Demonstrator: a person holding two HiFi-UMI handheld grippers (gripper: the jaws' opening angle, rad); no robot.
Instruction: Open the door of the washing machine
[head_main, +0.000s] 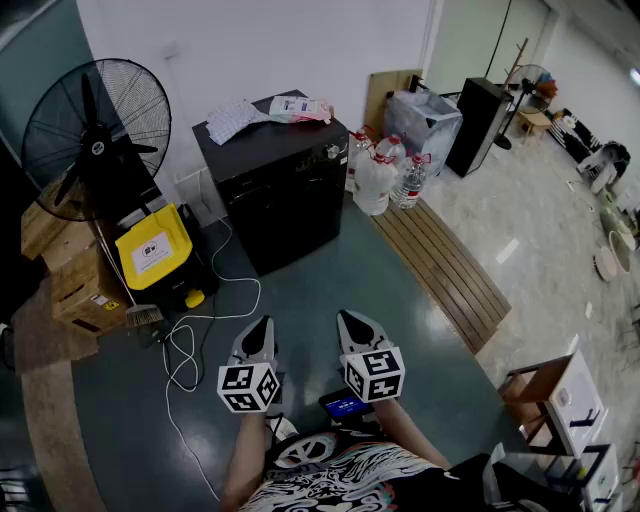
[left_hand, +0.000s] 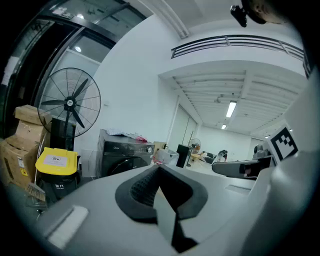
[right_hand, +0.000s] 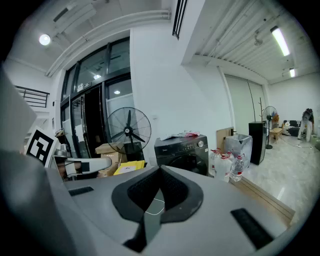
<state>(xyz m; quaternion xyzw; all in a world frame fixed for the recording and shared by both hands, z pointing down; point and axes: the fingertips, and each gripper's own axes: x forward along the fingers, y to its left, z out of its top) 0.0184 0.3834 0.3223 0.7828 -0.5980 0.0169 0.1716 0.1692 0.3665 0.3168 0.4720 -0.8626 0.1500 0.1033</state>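
A black front-loading washing machine stands against the white wall, door closed, with papers and a packet on its top. It also shows in the left gripper view as the washing machine and in the right gripper view as the washing machine. Both grippers hover side by side over the dark floor, well short of the machine. My left gripper is shut and holds nothing. My right gripper is shut too, with nothing between its jaws.
A large standing fan and a yellow-lidded bin stand left of the machine, beside cardboard boxes. Water bottles sit to its right. A white cable lies on the floor ahead. A wooden strip runs along the right.
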